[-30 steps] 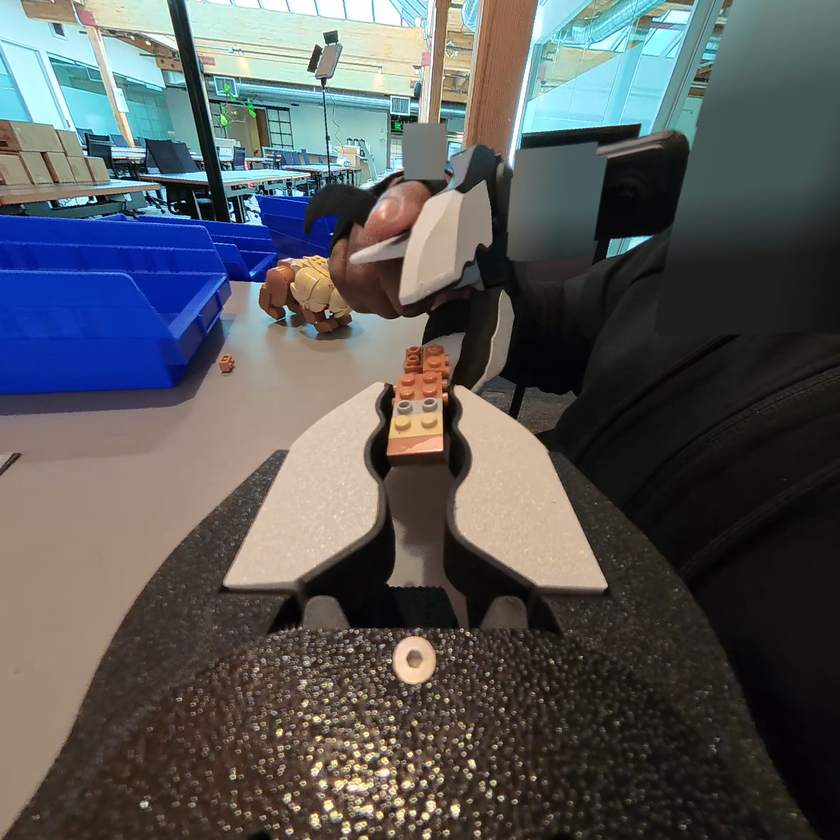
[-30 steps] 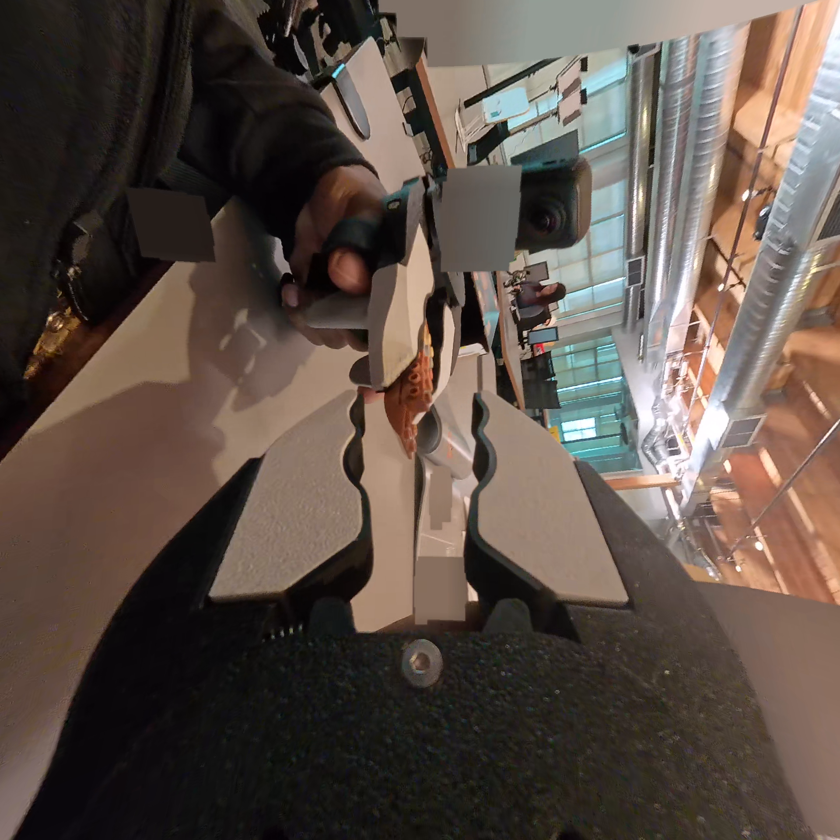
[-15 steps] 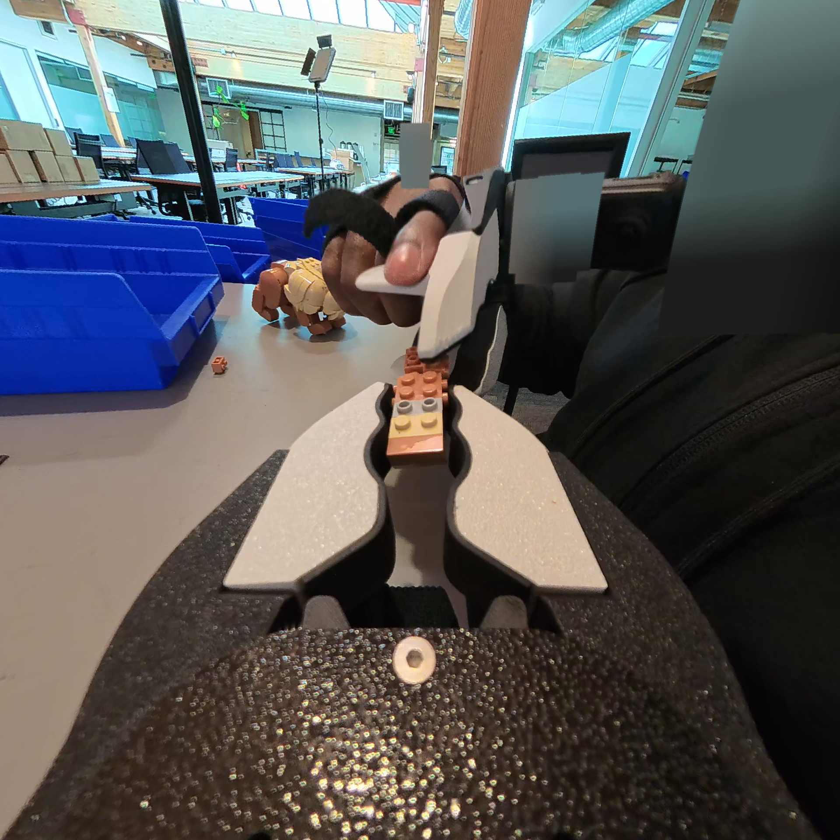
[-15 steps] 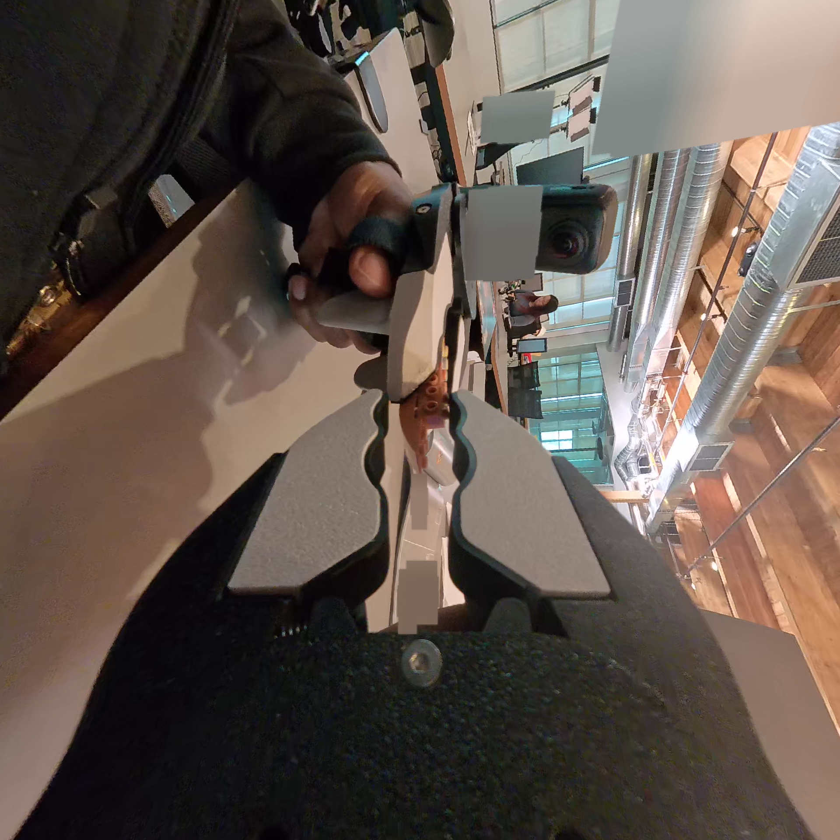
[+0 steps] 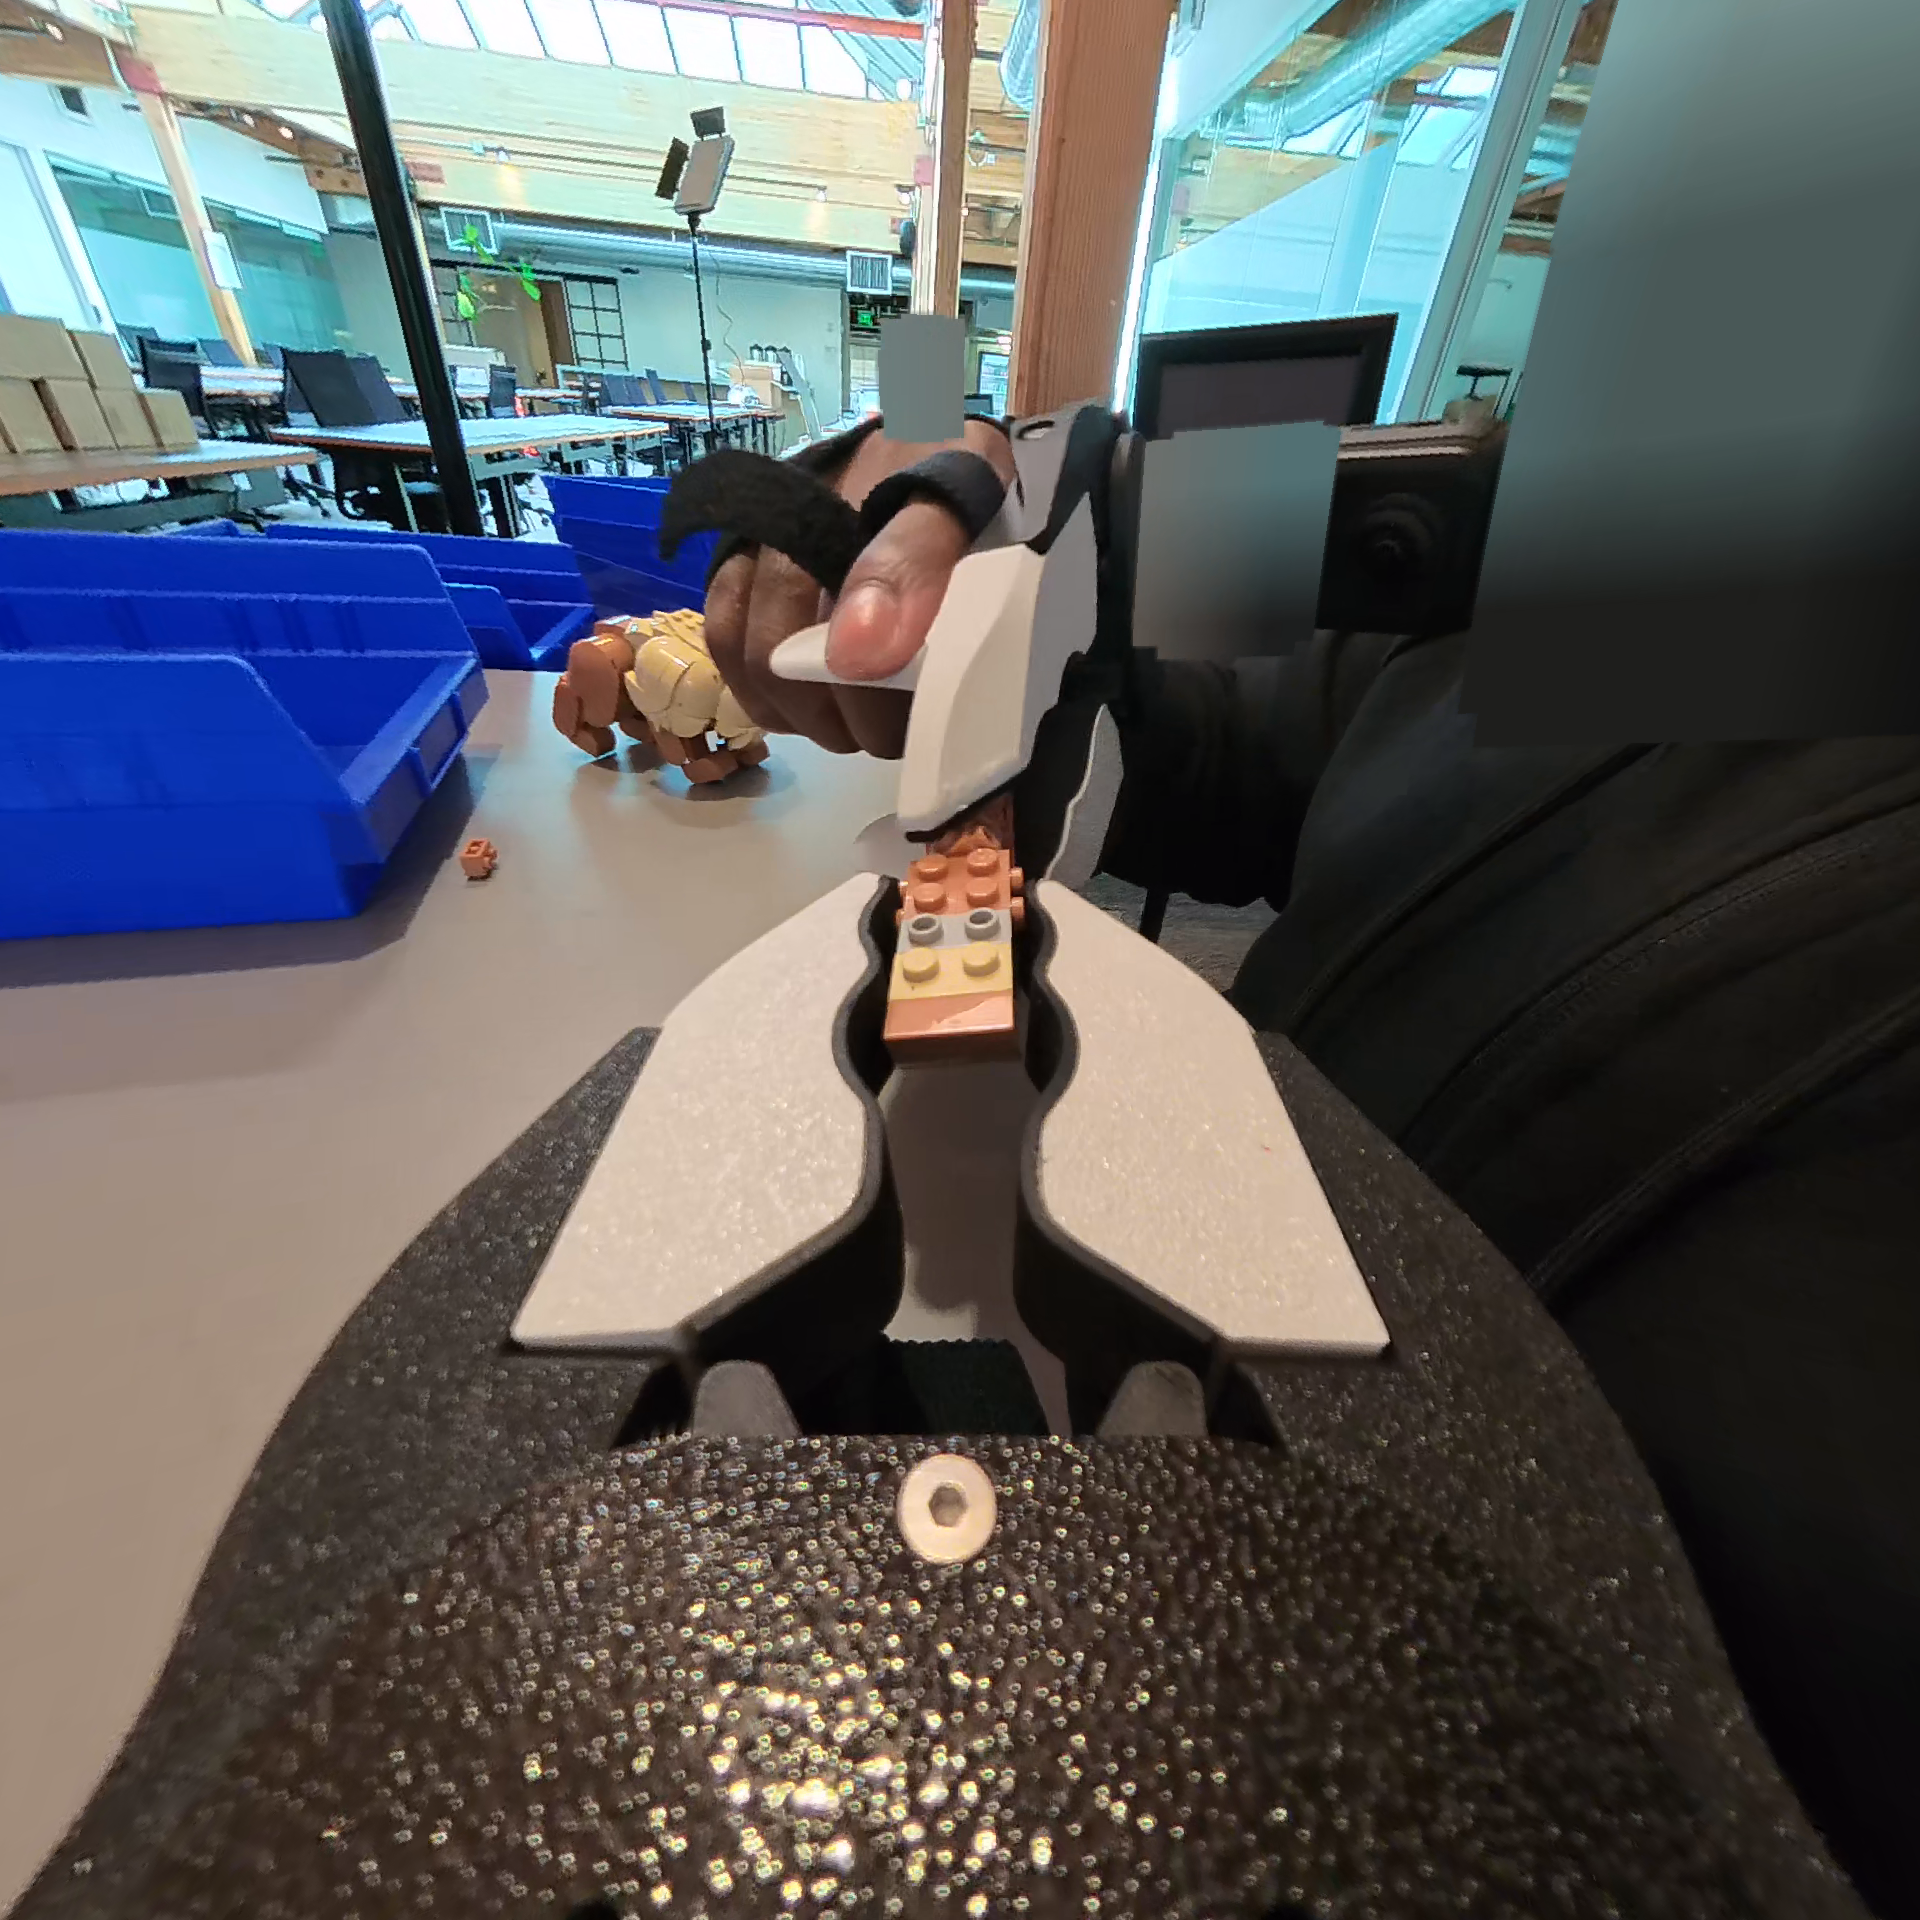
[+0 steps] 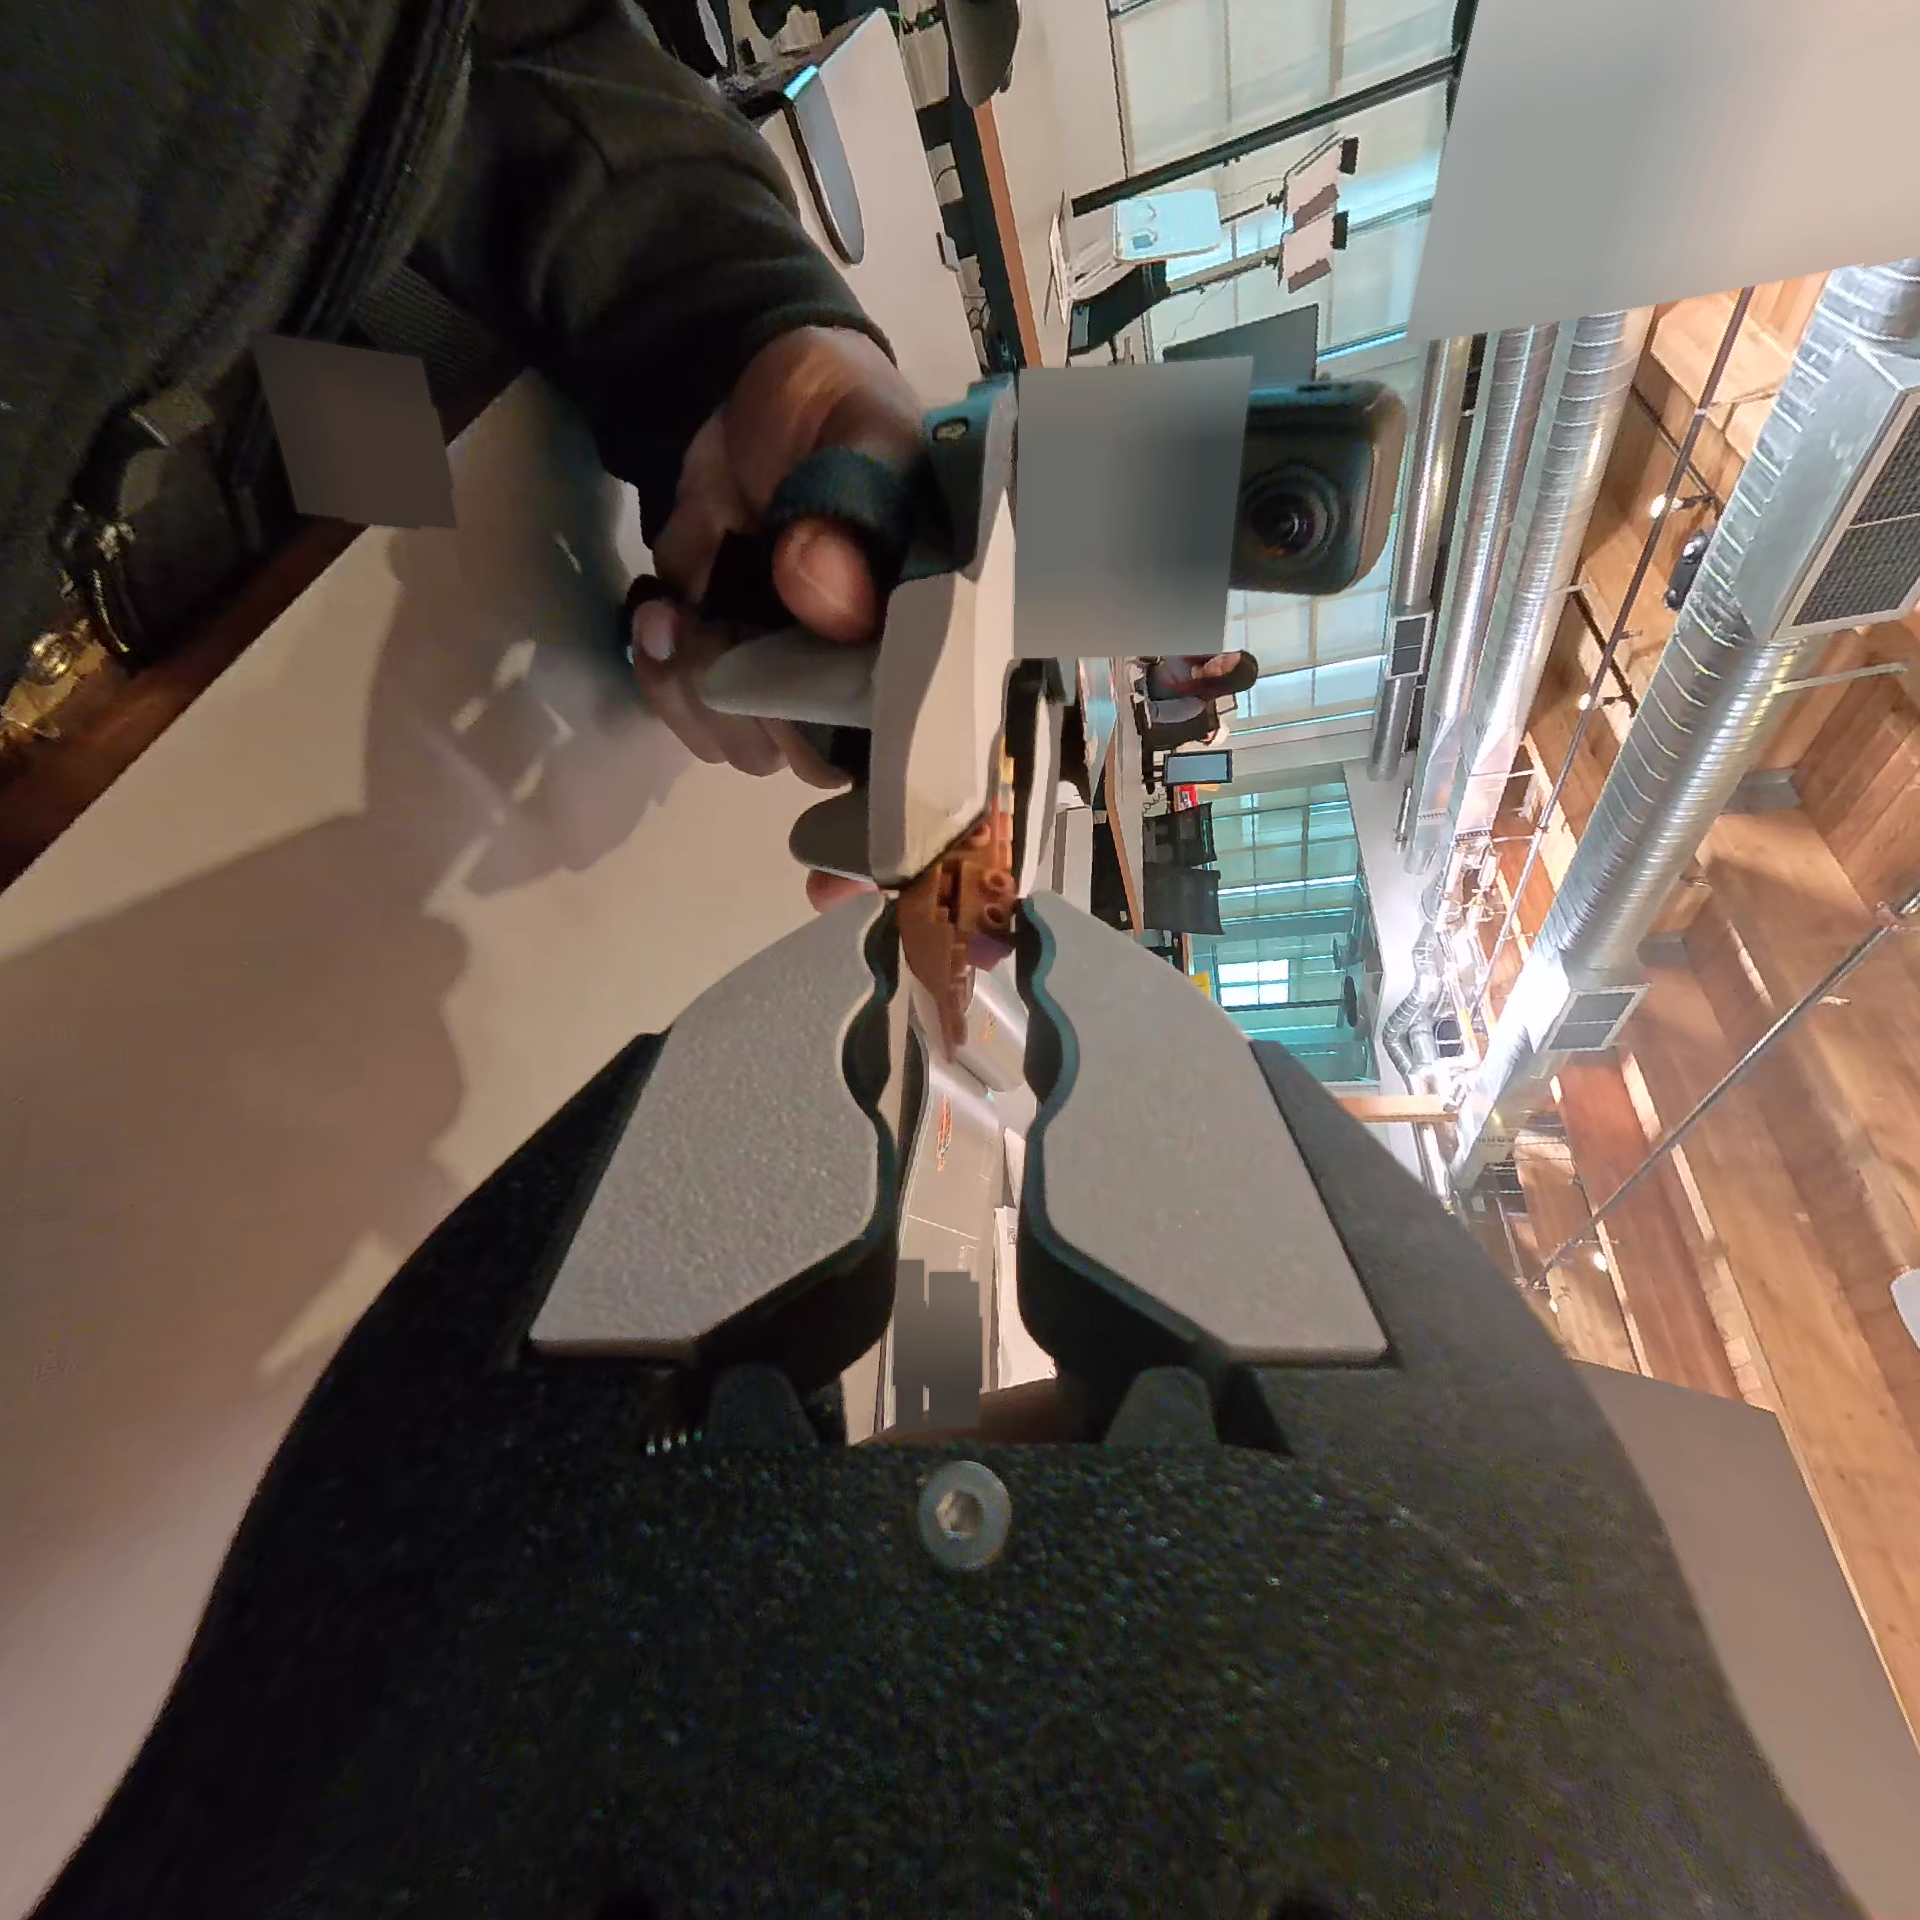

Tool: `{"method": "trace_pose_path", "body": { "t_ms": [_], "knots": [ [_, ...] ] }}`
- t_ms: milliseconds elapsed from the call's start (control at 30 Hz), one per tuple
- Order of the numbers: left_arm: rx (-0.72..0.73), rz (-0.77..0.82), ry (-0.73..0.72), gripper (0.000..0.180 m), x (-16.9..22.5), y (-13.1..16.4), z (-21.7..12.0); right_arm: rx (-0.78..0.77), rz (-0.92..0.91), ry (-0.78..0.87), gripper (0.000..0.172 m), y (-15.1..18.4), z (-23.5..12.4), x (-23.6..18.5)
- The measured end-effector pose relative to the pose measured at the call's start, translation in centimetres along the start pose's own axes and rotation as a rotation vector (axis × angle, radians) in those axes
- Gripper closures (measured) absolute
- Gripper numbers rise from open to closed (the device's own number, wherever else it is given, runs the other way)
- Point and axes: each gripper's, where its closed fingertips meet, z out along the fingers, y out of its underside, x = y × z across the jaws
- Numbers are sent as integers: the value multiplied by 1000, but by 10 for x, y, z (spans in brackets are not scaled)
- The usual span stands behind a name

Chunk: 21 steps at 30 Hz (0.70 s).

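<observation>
My left gripper (image 5: pixel 956 896) is shut on a small brick assembly (image 5: pixel 951 982) with a brown base and tan, grey and orange-brown studded plates on top, held above the grey table (image 5: pixel 312 1091). My right gripper (image 6: pixel 956 912) faces it, turned on its side, and is shut on the brown far end of the same assembly (image 6: pixel 940 935). In the left wrist view the right gripper (image 5: pixel 992 821) comes down from above onto that far end, with a hand (image 5: pixel 821 644) on its trigger. In the right wrist view the left gripper (image 6: pixel 982 836) shows just beyond my fingertips.
Blue bins (image 5: pixel 208 748) stand at the left on the table. A brown and cream brick animal (image 5: pixel 665 691) stands behind, and a small loose brown piece (image 5: pixel 478 859) lies near the bins. A person's black sleeve (image 5: pixel 1558 987) fills the right side. Only a small space, under 4 cm, lies between the two pairs of fingers.
My right gripper moved in toward the left one and its fingers came together on the far end of the brick assembly. The left gripper kept its grasp and barely moved.
</observation>
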Motion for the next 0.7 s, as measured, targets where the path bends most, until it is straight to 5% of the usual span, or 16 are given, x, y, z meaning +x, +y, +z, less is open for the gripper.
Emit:
{"method": "trace_pose_path", "body": {
  "t_ms": [700],
  "knots": [
    [12,-61,14,160,-2,0,-2,2,-60,29,152,-1,0,1]
  ]
}}
